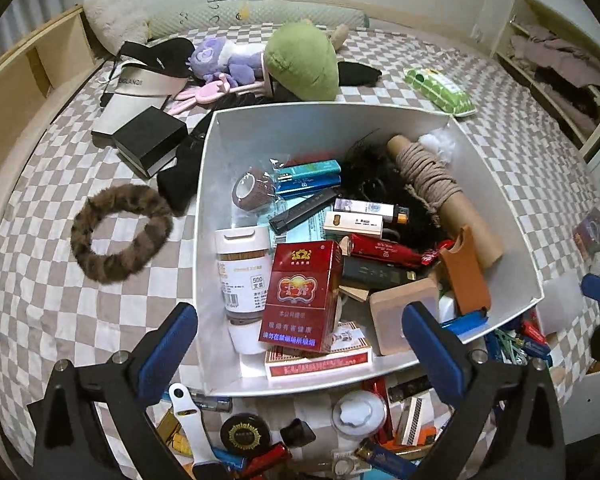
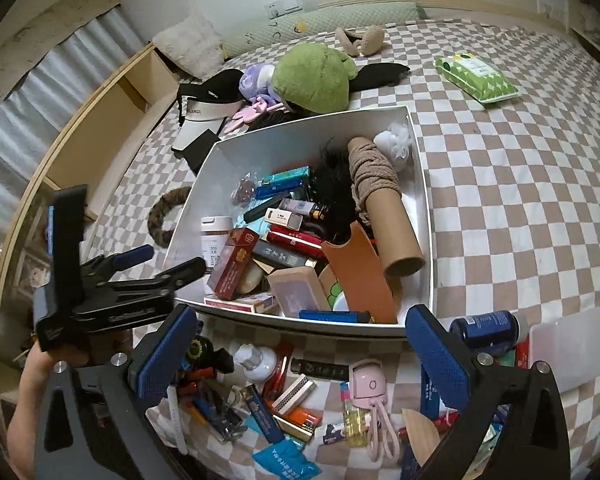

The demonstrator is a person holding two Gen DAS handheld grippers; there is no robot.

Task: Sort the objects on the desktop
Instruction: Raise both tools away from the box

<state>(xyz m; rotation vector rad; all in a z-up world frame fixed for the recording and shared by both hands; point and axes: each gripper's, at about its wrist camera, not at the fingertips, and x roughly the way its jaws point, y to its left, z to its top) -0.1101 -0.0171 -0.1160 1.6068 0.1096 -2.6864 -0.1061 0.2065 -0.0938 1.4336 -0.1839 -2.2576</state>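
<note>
the left gripper (image 1: pixel 300 344) is hanging with its blue-padded fingers (image 1: pixel 168 348) spread wide, holding nothing, over the near wall of the white storage bin (image 1: pixel 500 216); the right gripper (image 2: pixel 296 352) is likewise gaping and empty above the loose pile on the checkered bedsheet (image 2: pixel 520 200). just ahead of the left gripper, at twelve o'clock, a red cigarette pack (image 1: pixel 302 296) is leaning upright inside the bin on a flat red-and-white carton (image 1: pixel 320 356), with a white cotton-swab jar (image 1: pixel 242 276) touching it at nine o'clock. the pack is probably light, stiff card under slick film, so pinching its two broad faces near the middle looks safest; squeezed hard it could crush. between the right gripper's fingers, at six o'clock, a pink handheld fan (image 2: pixel 366 388), some lighters (image 2: pixel 300 416) and a white round bottle (image 2: pixel 256 360) are lying unsorted; these are small, hard and smooth, likely to skid unless taken across their narrow sides. a cardboard tube wound with rope (image 2: pixel 380 204) is lying in the bin at one o'clock.
</note>
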